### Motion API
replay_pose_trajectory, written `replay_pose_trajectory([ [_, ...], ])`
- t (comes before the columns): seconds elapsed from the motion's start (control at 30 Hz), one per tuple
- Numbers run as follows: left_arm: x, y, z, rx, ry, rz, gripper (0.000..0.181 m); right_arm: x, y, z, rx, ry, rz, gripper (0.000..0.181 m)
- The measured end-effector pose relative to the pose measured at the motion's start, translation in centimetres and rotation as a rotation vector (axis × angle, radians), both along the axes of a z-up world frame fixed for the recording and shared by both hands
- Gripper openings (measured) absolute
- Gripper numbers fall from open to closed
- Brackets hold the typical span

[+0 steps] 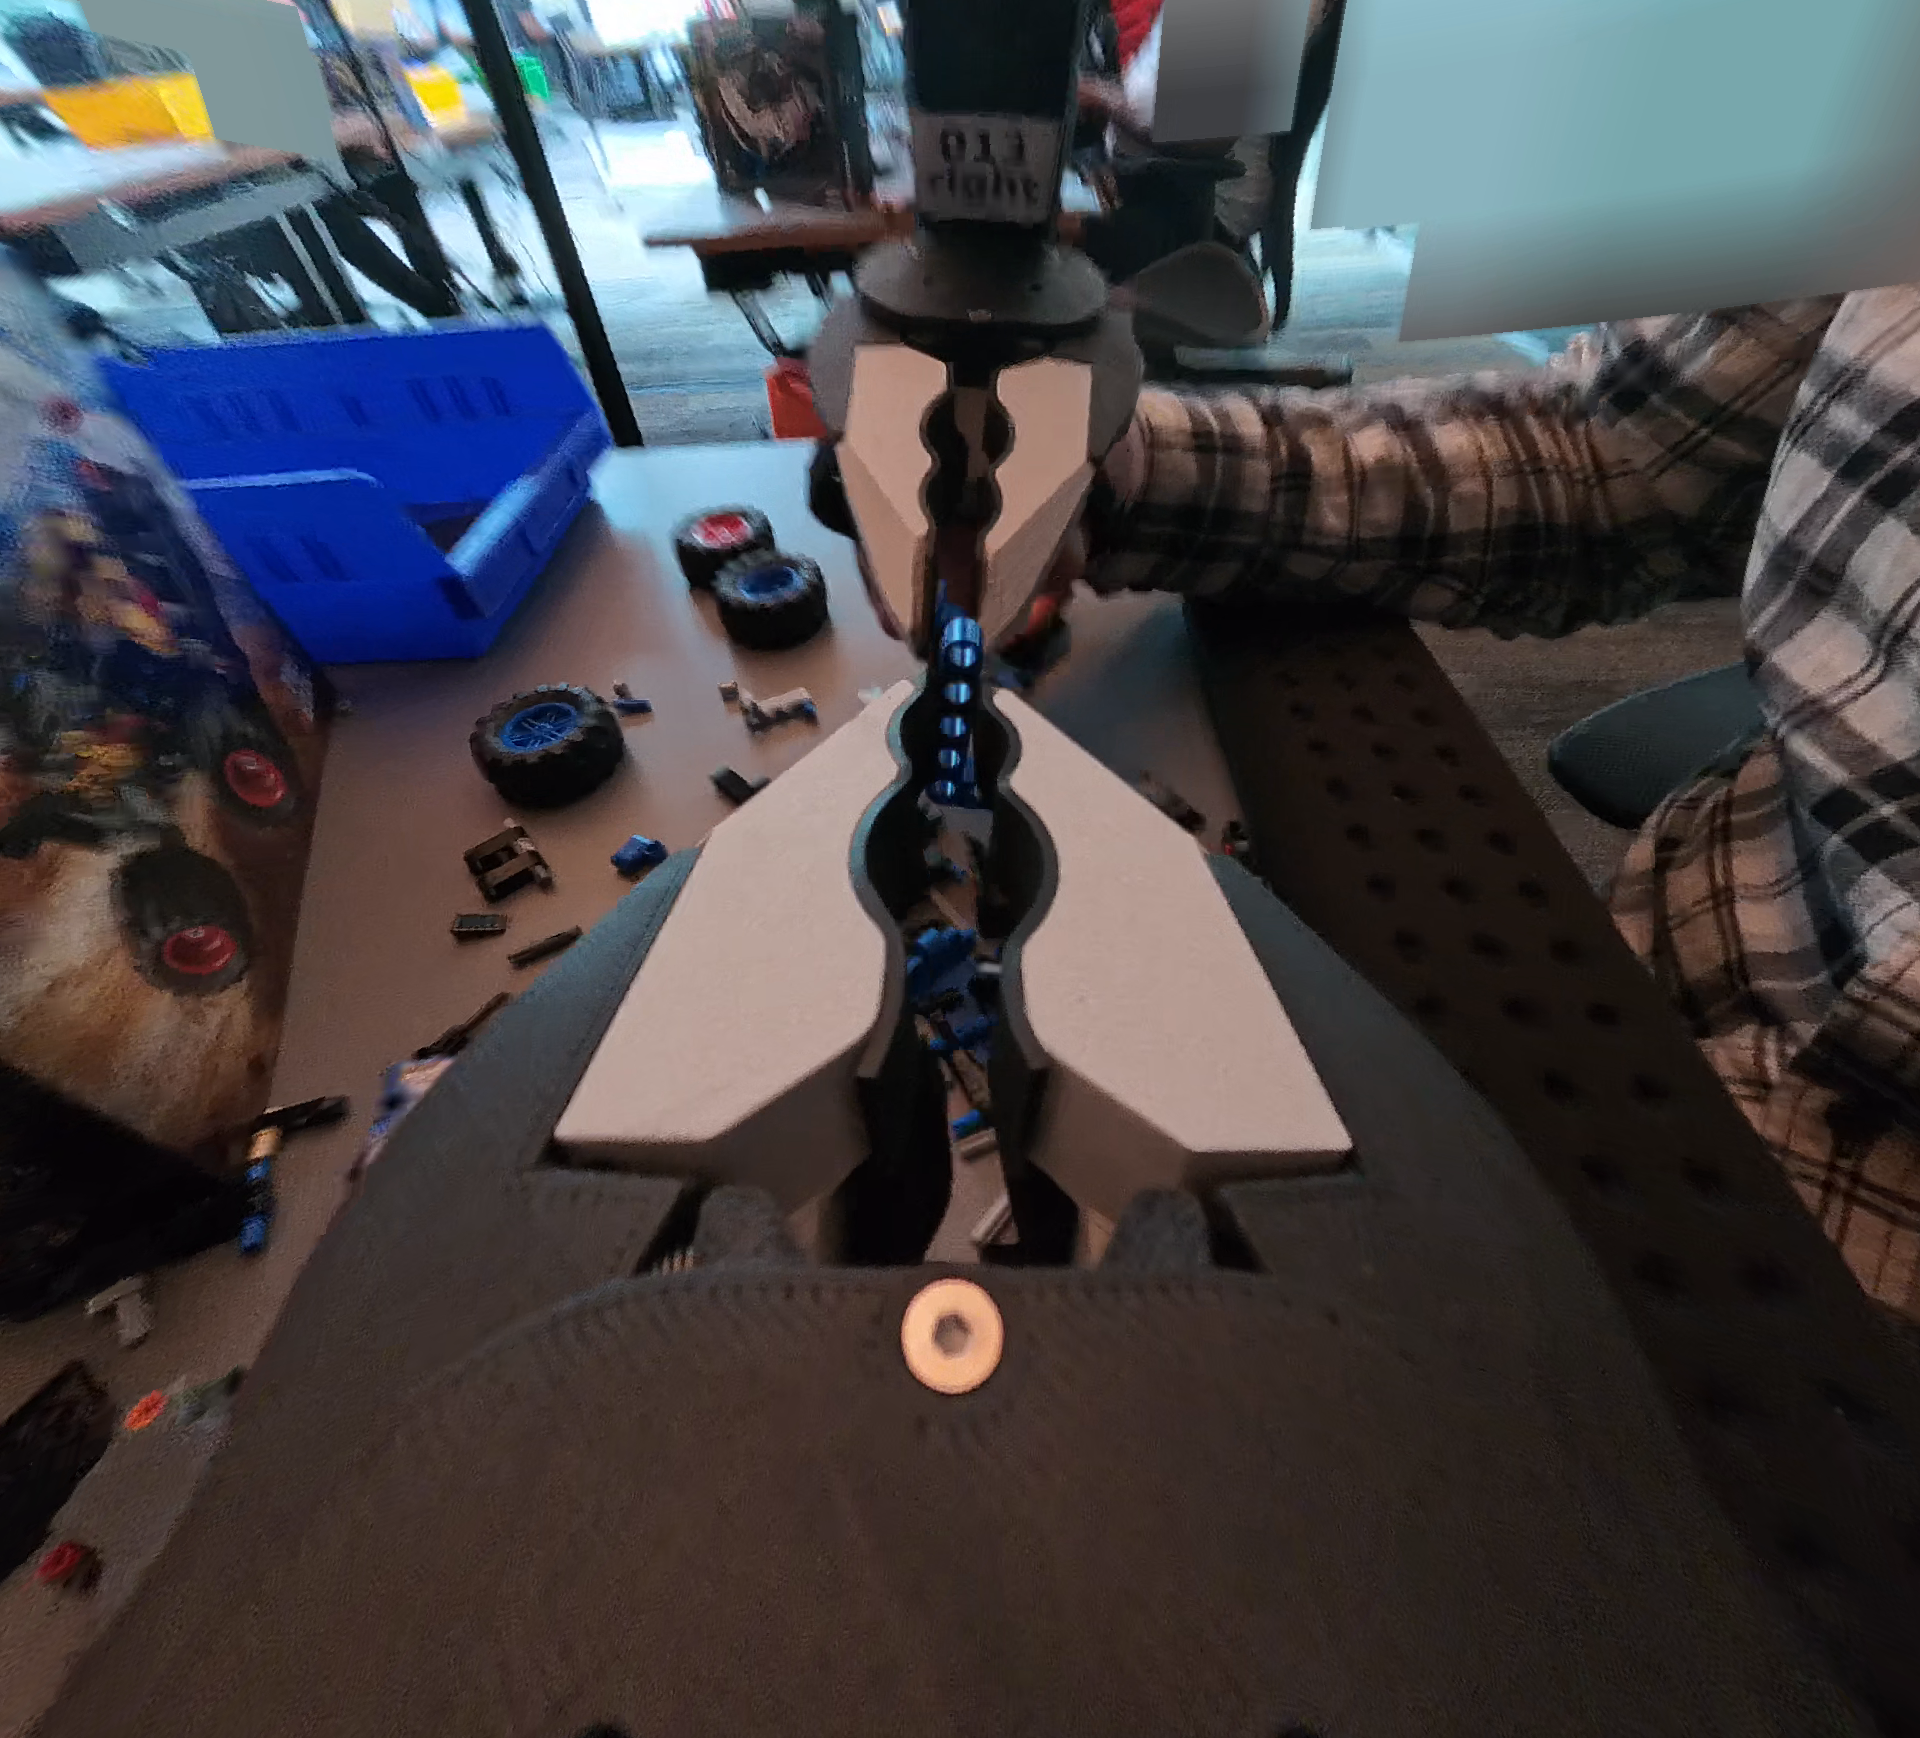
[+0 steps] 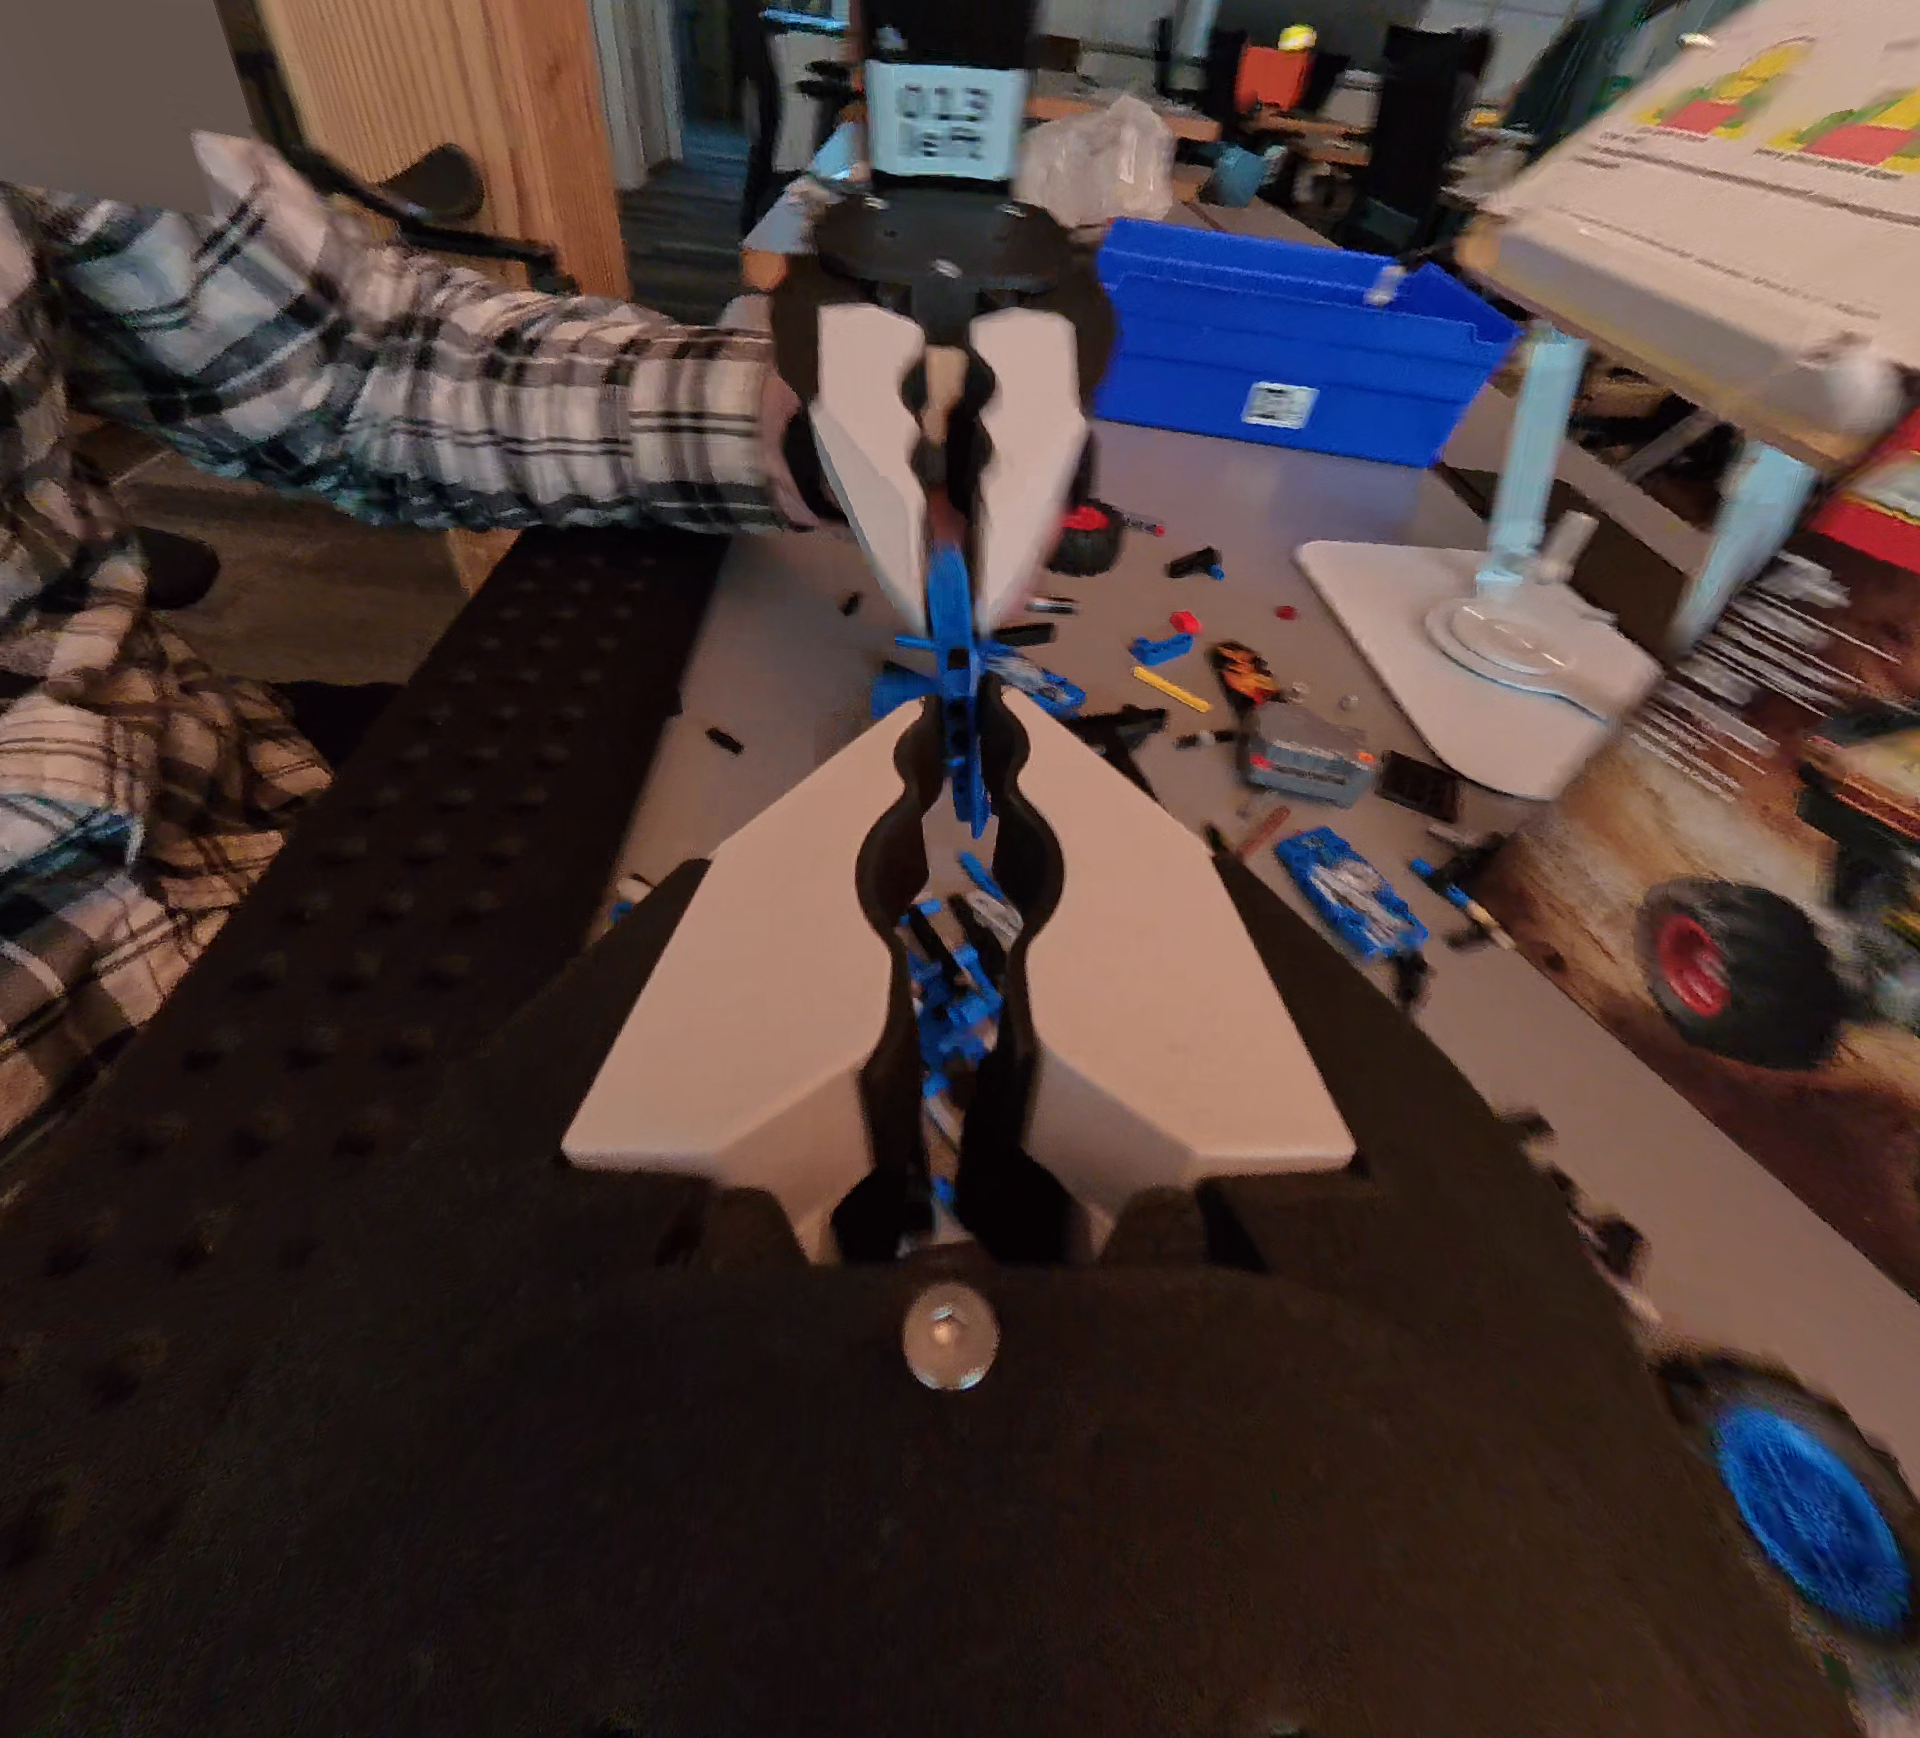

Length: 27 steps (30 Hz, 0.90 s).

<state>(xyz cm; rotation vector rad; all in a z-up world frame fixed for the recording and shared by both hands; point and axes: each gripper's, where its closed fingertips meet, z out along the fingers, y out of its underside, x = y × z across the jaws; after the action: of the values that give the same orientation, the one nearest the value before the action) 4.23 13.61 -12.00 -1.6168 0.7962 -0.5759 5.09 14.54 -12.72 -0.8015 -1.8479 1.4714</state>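
Both claws meet tip to tip above the tabletop (image 1: 436,774), and one blue beam with a row of round holes runs between them. The left claw (image 1: 954,701) is narrow, its two white fingers (image 1: 769,961) closed on the near end of the blue beam (image 1: 957,722). The right claw (image 2: 961,712) is narrow in the same way and pinches the other end of the same blue beam (image 2: 954,649). The long axis of the beam goes straight forward along the fingers of each claw, so it points from one claw into the other, and neither claw is nearer to it than the other; a small blue cross part seems to sit on it at the middle, but blur hides the detail.

Below the beam, a heap of loose blue and black pieces (image 2: 951,982) lies on the tabletop. Farther out on the left claw's side lie black wheels with blue hubs (image 1: 548,743), one wheel with a red hub (image 1: 724,542), and a blue bin (image 1: 353,483). Beside the right claw's side stand a white lamp base (image 2: 1486,649) and a printed box (image 2: 1714,878). A plaid sleeve (image 1: 1403,483) reaches in behind the right claw.
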Motion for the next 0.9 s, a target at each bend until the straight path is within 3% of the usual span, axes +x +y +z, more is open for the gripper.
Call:
replay_pose_trajectory([
  [0.07,-3.8,-0.8,3.6,0.076,-0.154,0.061,0.003,1.4,3.2,1.9,-0.115,0.066,-0.059,0.003],
  [0.1,-4.3,-0.7,3.8,0.087,-0.135,0.075,0.004,1.6,3.5,2.4,-0.113,0.083,-0.073,0.004],
  [0.23,-1.6,0.4,-1.6,-0.09,0.007,0.012,0.003,0.2,1.1,-0.5,-0.03,-0.042,-0.024,0.005],
  [0.4,-1.5,0.6,-5.9,-0.225,0.146,0.01,0.006,0.7,2.4,0.8,-0.21,-0.016,-0.006,0.005],
  [0.57,-2.2,1.2,-7.2,-0.238,0.216,0.067,0.022,0.7,2.3,0.7,-0.301,-0.047,0.038,0.005],
  [0.67,-1.6,1.6,-5.5,-0.14,0.243,0.093,0.026,0.5,2.2,0.3,-0.268,-0.05,0.026,0.005],
  [0.77,0.2,1.6,-2.4,-0.035,0.159,0.068,0.018,0.3,1.6,-0.3,-0.216,-0.067,0.029,0.005],
  [0.9,1.8,1.5,-1.4,-0.005,0.118,0.033,0.012,0.2,0.8,-0.6,-0.178,-0.068,0.04,0.005],
])
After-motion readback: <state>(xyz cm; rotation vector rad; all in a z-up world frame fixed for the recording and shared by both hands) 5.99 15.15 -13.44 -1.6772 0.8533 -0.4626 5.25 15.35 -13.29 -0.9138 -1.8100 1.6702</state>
